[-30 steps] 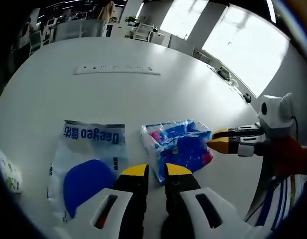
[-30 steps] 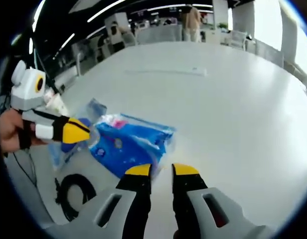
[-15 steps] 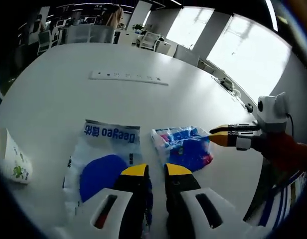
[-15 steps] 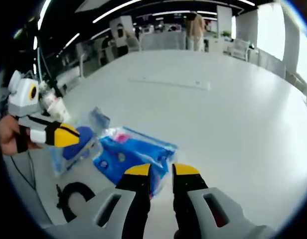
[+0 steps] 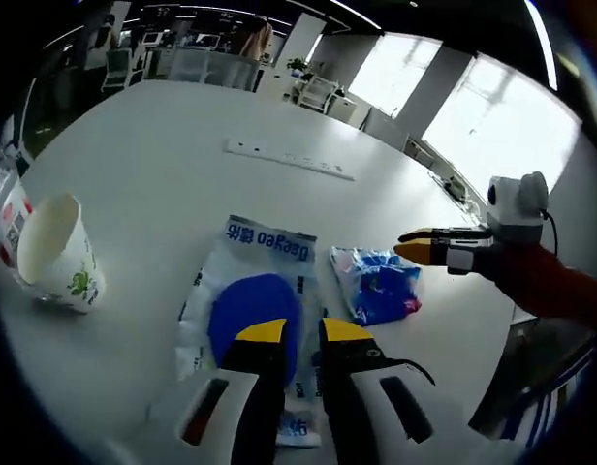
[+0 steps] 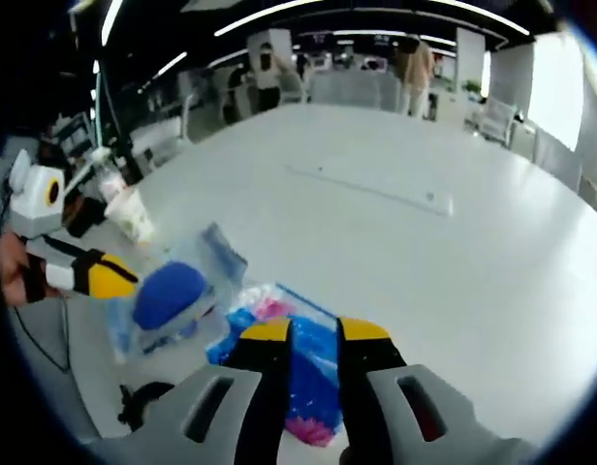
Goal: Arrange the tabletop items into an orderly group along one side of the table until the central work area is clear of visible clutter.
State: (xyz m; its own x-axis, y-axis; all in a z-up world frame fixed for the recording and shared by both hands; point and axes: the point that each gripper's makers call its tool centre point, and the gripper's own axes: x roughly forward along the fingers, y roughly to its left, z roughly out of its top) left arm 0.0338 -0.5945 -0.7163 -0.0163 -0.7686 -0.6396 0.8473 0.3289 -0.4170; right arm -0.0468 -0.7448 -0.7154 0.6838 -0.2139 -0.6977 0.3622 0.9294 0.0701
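A clear bag (image 5: 255, 310) printed "Deegeo", with a round blue pad inside, lies flat on the white table (image 5: 163, 155). My left gripper (image 5: 303, 331) hovers over its near end, jaws close together with nothing between them. To the bag's right lies a blue packet (image 5: 376, 284). My right gripper (image 5: 410, 252) reaches in from the right, just above that packet's far corner. In the right gripper view, my right gripper (image 6: 313, 331) is over the blue packet (image 6: 303, 373), jaws shut and empty. The clear bag (image 6: 170, 295) lies to the left, with the left gripper (image 6: 105, 278) at its edge.
A paper cup (image 5: 56, 254) stands at the table's left, with a labelled bottle (image 5: 6, 208) beside it. A white power strip (image 5: 289, 160) lies further back. A black cable (image 6: 143, 399) hangs below the table edge. Chairs and a person stand far behind.
Both views have swung left and pulled back, so the paper cup has come into sight. The bag and packet lie where they were. Neither gripper's jaws have changed.
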